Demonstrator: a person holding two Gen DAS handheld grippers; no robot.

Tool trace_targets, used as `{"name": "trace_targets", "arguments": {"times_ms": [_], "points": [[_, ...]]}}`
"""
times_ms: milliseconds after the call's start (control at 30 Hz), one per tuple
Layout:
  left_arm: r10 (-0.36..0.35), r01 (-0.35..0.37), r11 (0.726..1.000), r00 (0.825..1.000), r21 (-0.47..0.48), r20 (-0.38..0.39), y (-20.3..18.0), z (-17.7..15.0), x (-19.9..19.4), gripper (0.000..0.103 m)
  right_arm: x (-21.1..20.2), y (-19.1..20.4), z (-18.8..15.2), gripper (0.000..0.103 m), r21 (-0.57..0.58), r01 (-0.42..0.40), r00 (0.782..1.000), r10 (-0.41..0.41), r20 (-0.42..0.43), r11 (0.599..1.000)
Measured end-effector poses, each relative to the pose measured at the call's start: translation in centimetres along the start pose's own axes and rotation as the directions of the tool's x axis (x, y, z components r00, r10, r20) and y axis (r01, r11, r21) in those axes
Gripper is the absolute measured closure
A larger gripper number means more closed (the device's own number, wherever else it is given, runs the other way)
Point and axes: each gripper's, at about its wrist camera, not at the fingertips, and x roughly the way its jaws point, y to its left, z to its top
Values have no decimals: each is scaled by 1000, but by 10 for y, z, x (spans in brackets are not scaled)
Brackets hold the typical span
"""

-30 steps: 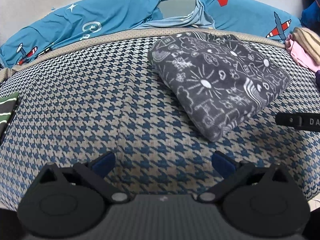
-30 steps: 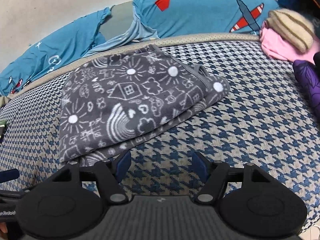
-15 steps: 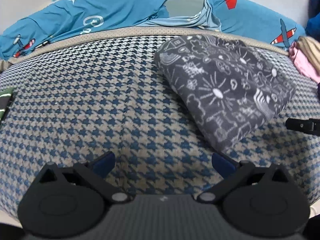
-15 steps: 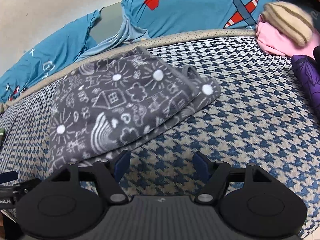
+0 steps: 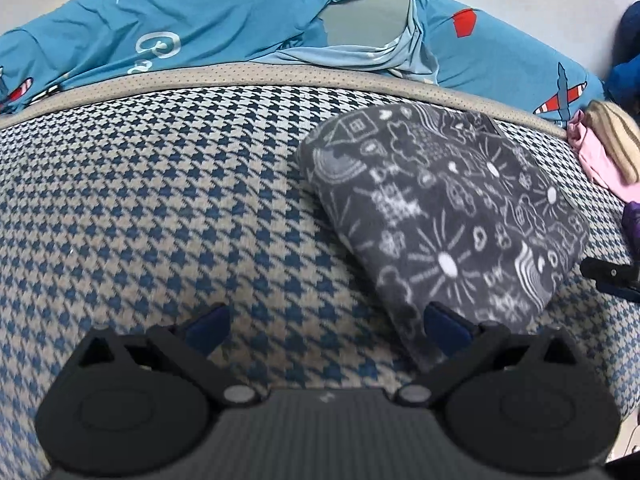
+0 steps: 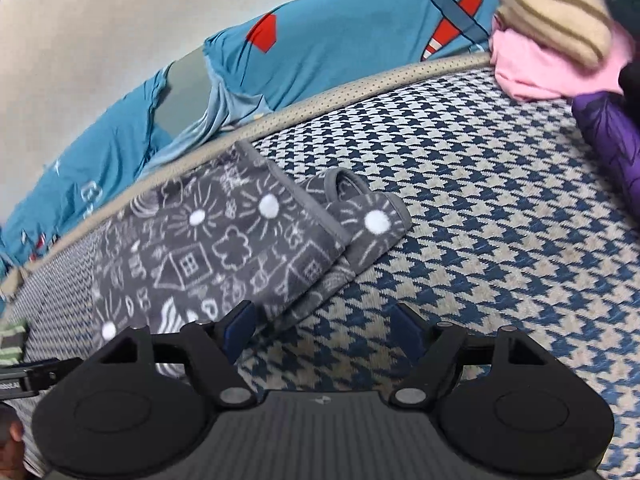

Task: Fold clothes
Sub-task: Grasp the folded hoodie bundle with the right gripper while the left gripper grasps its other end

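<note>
The grey fleece garment with white doodle print lies folded into a thick, tidy rectangle on the houndstooth bedcover, filling the right half of the left wrist view and the left-centre of the right wrist view. Its layers sit stacked, though one hemmed corner pokes out a little past the top layer toward the middle of the right wrist frame. To my eye this piece is essentially done, bar squaring that corner.

The left gripper hangs with its jaws spread wide and nothing between them; its right fingertip sits just at the near edge of the fold, whether touching I cannot tell. The right gripper has just been widening its jaws and they too stand apart and empty, the left pad just beside the garment's near edge.

More remains. At the upper right of the right wrist frame a loose heap waits: a striped beige knit on top of a pink garment, with a purple one just below. At the lower left edge there is a green striped cloth.
</note>
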Motion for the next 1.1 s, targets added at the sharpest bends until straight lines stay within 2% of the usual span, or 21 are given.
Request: {"name": "trace_targets", "arguments": {"times_ms": [100, 367, 633, 700, 833, 1100], "points": [[-53, 52, 998, 999, -27, -4, 7, 10, 6, 0, 6, -6, 3, 29, 47, -23, 1000, 23, 4, 999], [-163, 158, 979, 986, -125, -27, 21, 32, 29, 0, 20, -10, 11, 28, 79, -29, 999, 28, 18, 996], [-209, 199, 965, 977, -171, -41, 30, 49, 49, 0, 33, -18, 17, 27, 125, -49, 999, 46, 27, 991], [-215, 205, 964, 976, -172, -42, 30, 53, 51, 0, 37, -19, 18, 23, 129, -53, 998, 51, 24, 990], [-235, 224, 958, 971, -177, -46, 30, 60, 59, 0, 44, -21, 20, 21, 138, -59, 998, 55, 28, 989], [-305, 283, 935, 949, -212, -79, 28, 65, 78, 0, 55, -22, 22, 18, 134, -86, 996, 79, 52, 987]]}}
